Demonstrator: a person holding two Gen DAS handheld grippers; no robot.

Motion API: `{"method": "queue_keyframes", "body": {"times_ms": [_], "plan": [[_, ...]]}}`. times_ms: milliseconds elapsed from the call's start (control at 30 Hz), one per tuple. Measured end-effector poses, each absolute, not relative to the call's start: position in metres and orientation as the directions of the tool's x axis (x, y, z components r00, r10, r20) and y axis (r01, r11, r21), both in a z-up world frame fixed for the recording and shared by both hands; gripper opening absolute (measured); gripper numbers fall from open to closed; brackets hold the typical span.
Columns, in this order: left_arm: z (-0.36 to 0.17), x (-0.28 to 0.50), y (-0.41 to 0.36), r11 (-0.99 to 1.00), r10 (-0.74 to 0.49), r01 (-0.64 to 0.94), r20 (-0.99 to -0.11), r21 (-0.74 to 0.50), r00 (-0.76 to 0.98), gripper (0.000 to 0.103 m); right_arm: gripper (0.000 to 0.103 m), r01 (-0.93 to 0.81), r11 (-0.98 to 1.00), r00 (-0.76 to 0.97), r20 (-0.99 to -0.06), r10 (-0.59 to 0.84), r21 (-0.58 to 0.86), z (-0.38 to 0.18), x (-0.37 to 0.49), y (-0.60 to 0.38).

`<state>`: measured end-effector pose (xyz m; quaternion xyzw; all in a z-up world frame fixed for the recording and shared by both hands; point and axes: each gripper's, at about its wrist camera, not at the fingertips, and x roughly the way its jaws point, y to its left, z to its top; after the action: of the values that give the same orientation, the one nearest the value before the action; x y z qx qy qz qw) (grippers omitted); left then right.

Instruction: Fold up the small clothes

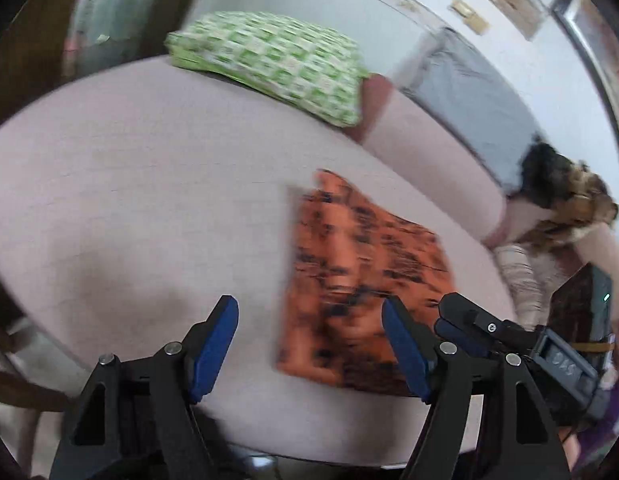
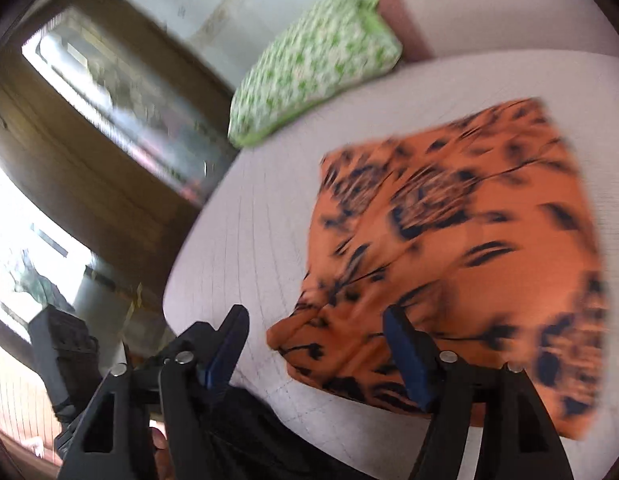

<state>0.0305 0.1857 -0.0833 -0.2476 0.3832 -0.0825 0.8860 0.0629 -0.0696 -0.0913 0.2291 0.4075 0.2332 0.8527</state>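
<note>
Cloth: an orange cloth with dark print (image 2: 449,248) lies on the pale bed cover (image 1: 129,200), already a rough rectangle, apparently folded at least once; the near left corner is rumpled in the right wrist view.
Left gripper: the left gripper (image 1: 309,344) hovers over the near edge of the bed with its fingers spread wide and nothing between them; its right finger overlaps the cloth's near edge in the picture, but contact cannot be told.
Right gripper: the right gripper (image 2: 315,352) has its fingers spread too, empty, straddling the rumpled corner from above; touching or not is unclear.
Blur: both views are smeared, so fine edges of the cloth are hard to read.
Risk, layers: a pinch at the bunched corner could catch only the top layer, and the fold underneath would open when lifted.
Risk, bed cover: a pinch that goes too deep could grab the soft bed cover along with the cloth and drag it.
Risk, skew: the grippers sit at unlike places along the near edge, so an uneven lift would likely lay the next fold crooked.
Risk, crowding: in the left wrist view the right gripper (image 1: 465,320) is just beside the left one's finger; they could knock together.
Nearby: a green checked pillow (image 1: 269,64) rests well apart at the far side, no obstacle.
</note>
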Motion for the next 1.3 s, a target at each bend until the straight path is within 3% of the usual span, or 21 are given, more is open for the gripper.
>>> {"method": "queue_keyframes", "body": {"times_ms": [67, 100, 133, 167, 233, 333, 400, 433, 467, 500, 600, 700, 767, 833, 933, 1067, 1100, 1200, 1300], "plan": [[-0.088, 0.039, 0.172, 0.871, -0.345, -0.025, -0.647, -0.491, 0.680, 0.075, 0.078, -0.170, 0.791, 0.596, -0.578, 0.557, 0.588, -0.095, 0.059, -0.096], [-0.098, 0.048, 0.165, 0.879, -0.345, -0.030, -0.679, -0.475, 0.649, 0.067, 0.078, -0.144, 0.786, 0.600, -0.578, 0.553, 0.602, -0.101, 0.061, -0.102], [-0.117, 0.059, 0.160, 0.889, -0.337, -0.067, -0.747, -0.452, 0.574, 0.012, 0.078, -0.096, 0.772, 0.589, -0.589, 0.553, 0.628, -0.113, 0.062, -0.114], [-0.135, 0.065, 0.160, 0.888, -0.328, -0.119, -0.794, -0.443, 0.511, 0.011, 0.078, -0.077, 0.758, 0.574, -0.593, 0.565, 0.648, -0.121, 0.062, -0.120], [-0.151, 0.063, 0.172, 0.836, -0.373, -0.179, -0.776, -0.518, 0.508, 0.012, 0.078, -0.056, 0.721, 0.550, -0.581, 0.600, 0.691, -0.135, 0.062, -0.130], [-0.130, 0.060, 0.165, 0.858, -0.360, -0.146, -0.780, -0.492, 0.511, 0.017, 0.078, -0.080, 0.706, 0.549, -0.560, 0.620, 0.704, -0.133, 0.060, -0.134], [-0.111, 0.060, 0.163, 0.872, -0.358, -0.103, -0.767, -0.478, 0.532, 0.036, 0.078, -0.081, 0.689, 0.542, -0.549, 0.637, 0.720, -0.132, 0.061, -0.136], [-0.101, 0.062, 0.163, 0.870, -0.360, -0.093, -0.751, -0.485, 0.553, 0.059, 0.078, -0.090, 0.681, 0.548, -0.535, 0.643, 0.727, -0.128, 0.057, -0.139], [-0.091, 0.066, 0.164, 0.869, -0.354, -0.087, -0.734, -0.488, 0.579, 0.074, 0.079, -0.093, 0.682, 0.560, -0.528, 0.638, 0.725, -0.125, 0.054, -0.143], [-0.080, 0.073, 0.165, 0.872, -0.347, -0.071, -0.713, -0.485, 0.609, 0.075, 0.080, -0.094, 0.683, 0.565, -0.527, 0.635, 0.724, -0.124, 0.053, -0.147], [-0.071, 0.117, 0.162, 0.878, -0.370, -0.012, -0.695, -0.478, 0.617, 0.075, 0.080, -0.095, 0.662, 0.550, -0.515, 0.657, 0.743, -0.132, 0.056, -0.151], [-0.099, 0.177, 0.157, 0.820, -0.498, 0.004, -0.710, -0.572, 0.498, 0.049, 0.081, -0.102, 0.646, 0.544, -0.502, 0.673, 0.756, -0.138, 0.056, -0.151], [-0.122, 0.206, 0.160, 0.821, -0.486, -0.066, -0.754, -0.568, 0.442, 0.040, 0.081, -0.109, 0.642, 0.541, -0.496, 0.678, 0.759, -0.140, 0.056, -0.151], [-0.140, 0.227, 0.156, 0.886, -0.406, -0.038, -0.812, -0.463, 0.419, 0.016, 0.081, -0.123, 0.644, 0.536, -0.495, 0.684, 0.755, -0.142, 0.057, -0.149], [-0.153, 0.231, 0.157, 0.883, -0.413, -0.040, -0.812, -0.469, 0.413, 0.016, 0.081, -0.135, 0.626, 0.514, -0.486, 0.707, 0.768, -0.148, 0.059, -0.148], [-0.130, 0.215, 0.133, 0.951, -0.300, 0.076, -0.831, -0.300, 0.469, 0.021, 0.081, -0.131, 0.623, 0.517, -0.484, 0.706, 0.771, -0.151, 0.059, -0.148], [-0.123, 0.208, 0.129, 0.955, -0.289, 0.092, -0.825, -0.281, 0.486, 0.023, 0.082, -0.133, 0.623, 0.519, -0.482, 0.706, 0.771, -0.150, 0.058, -0.150], [-0.101, 0.186, 0.129, 0.956, -0.290, 0.118, -0.794, -0.270, 0.534, 0.045, 0.082, -0.124, 0.618, 0.517, -0.482, 0.708, 0.776, -0.145, 0.056, -0.153], [-0.079, 0.153, 0.128, 0.948, -0.317, 0.189, -0.740, -0.255, 0.594, 0.046, 0.082, -0.173, 0.583, 0.540, -0.419, 0.730, 0.794, -0.124, 0.050, -0.156]]}}
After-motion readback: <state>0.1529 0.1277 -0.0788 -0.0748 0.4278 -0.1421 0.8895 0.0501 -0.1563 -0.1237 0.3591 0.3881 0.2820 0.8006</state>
